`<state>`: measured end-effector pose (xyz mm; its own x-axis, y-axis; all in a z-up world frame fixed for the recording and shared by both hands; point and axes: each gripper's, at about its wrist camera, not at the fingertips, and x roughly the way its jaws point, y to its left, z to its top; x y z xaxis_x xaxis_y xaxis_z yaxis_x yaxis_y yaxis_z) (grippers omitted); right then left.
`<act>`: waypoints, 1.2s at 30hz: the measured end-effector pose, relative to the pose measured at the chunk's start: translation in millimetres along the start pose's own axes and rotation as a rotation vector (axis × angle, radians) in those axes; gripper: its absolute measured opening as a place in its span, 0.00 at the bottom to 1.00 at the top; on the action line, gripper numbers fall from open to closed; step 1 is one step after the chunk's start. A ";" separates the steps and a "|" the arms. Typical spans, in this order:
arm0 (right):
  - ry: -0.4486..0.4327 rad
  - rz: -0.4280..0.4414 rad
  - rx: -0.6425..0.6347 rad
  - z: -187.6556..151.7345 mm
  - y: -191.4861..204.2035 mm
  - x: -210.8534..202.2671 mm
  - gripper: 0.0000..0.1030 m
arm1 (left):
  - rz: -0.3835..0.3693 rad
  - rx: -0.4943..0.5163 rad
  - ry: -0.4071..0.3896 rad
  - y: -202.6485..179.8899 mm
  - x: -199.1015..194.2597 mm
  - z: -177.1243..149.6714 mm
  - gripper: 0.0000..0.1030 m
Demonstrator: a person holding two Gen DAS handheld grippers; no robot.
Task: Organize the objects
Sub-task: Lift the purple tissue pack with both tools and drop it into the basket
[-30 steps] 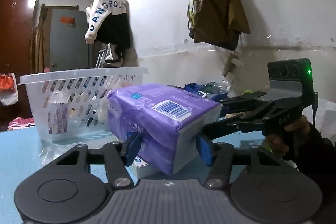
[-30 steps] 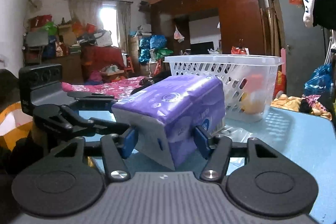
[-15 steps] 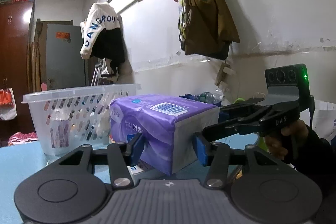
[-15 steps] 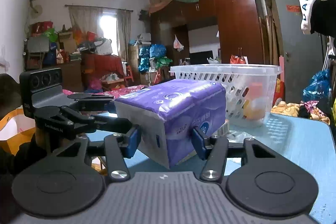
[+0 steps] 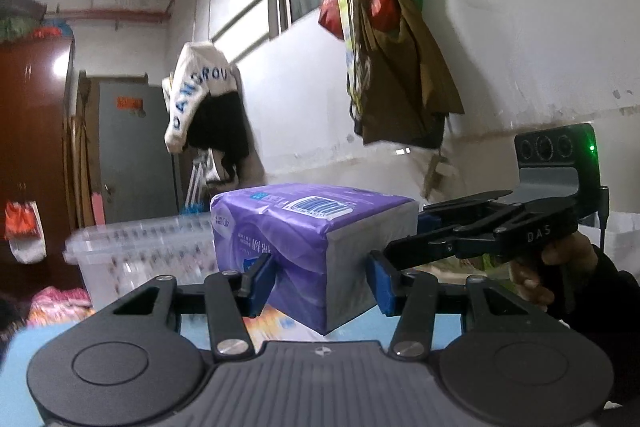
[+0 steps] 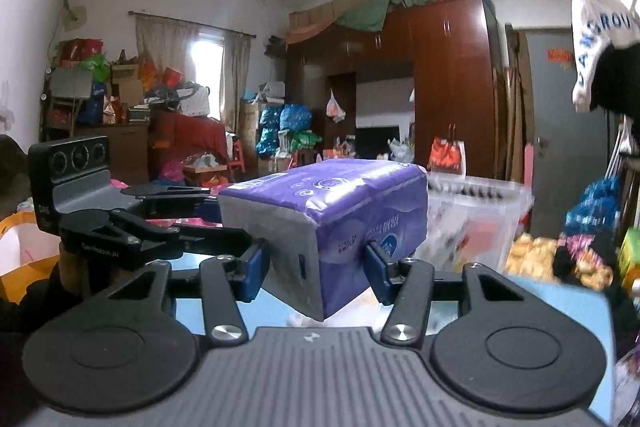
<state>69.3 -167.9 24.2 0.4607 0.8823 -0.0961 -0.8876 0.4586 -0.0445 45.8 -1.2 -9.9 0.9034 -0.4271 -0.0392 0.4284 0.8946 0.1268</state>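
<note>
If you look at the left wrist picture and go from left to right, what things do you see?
Brown wardrobe → white basket → purple tissue pack held by the left gripper → right gripper gripping the pack's far side.

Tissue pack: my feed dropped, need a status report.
Left gripper and right gripper both shut on tissue pack. Pack off the blue table, level. Basket just beyond; nothing between.

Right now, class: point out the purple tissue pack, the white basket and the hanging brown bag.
purple tissue pack point(image 5: 304, 227): left wrist view, its purple front face.
white basket point(image 6: 480, 215): right wrist view, its blurred side wall.
hanging brown bag point(image 5: 404, 83): left wrist view, its middle.
</note>
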 end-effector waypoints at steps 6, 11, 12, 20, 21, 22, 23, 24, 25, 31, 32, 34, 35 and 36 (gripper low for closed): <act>-0.030 -0.026 -0.052 48.3 -19.8 23.9 0.53 | 0.043 0.055 -0.024 22.5 19.5 56.0 0.52; -0.042 -0.043 -0.067 76.8 -47.7 61.8 0.53 | 0.092 0.049 -0.003 55.0 53.5 93.7 0.51; -0.040 -0.041 -0.062 78.5 -53.9 70.2 0.53 | 0.108 0.033 0.005 63.3 61.6 97.9 0.51; 0.053 -0.047 -0.029 58.4 -80.8 117.2 0.53 | 0.208 -0.022 0.085 96.9 102.2 80.2 0.51; 0.060 -0.048 -0.022 55.5 -82.4 120.5 0.53 | 0.205 -0.031 0.092 100.7 105.1 77.4 0.51; 0.063 -0.049 -0.017 52.7 -83.3 118.9 0.53 | 0.204 -0.040 0.097 104.5 107.6 74.5 0.51; 0.068 -0.049 -0.015 50.8 -85.3 120.6 0.53 | 0.204 -0.048 0.100 107.3 110.0 72.4 0.51; 0.071 -0.048 -0.009 49.3 -87.6 121.9 0.53 | 0.207 -0.052 0.102 109.8 111.7 71.0 0.51; 0.074 -0.048 -0.002 48.2 -90.5 124.3 0.53 | 0.213 -0.054 0.106 112.3 114.1 69.7 0.51; 0.062 -0.091 -0.047 42.0 -90.0 135.3 0.53 | 0.268 -0.033 0.131 124.9 134.3 65.3 0.51; 0.066 -0.104 -0.064 38.9 -88.0 135.4 0.53 | 0.285 -0.015 0.130 124.9 137.6 63.8 0.52; 0.102 -0.163 -0.088 34.1 -81.9 128.6 0.69 | 0.366 0.039 0.135 119.9 138.8 56.4 0.62; 0.097 -0.195 -0.090 30.9 -78.7 116.6 0.89 | 0.405 0.063 0.132 116.2 134.6 51.6 0.68; 0.074 -0.215 -0.082 27.7 -76.9 102.2 1.00 | 0.419 0.084 0.120 112.4 127.4 46.6 0.71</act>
<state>184.8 -110.1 45.4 0.6403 0.7536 -0.1486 -0.7678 0.6223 -0.1526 208.1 38.8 45.6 0.9966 -0.0067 -0.0816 0.0258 0.9714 0.2360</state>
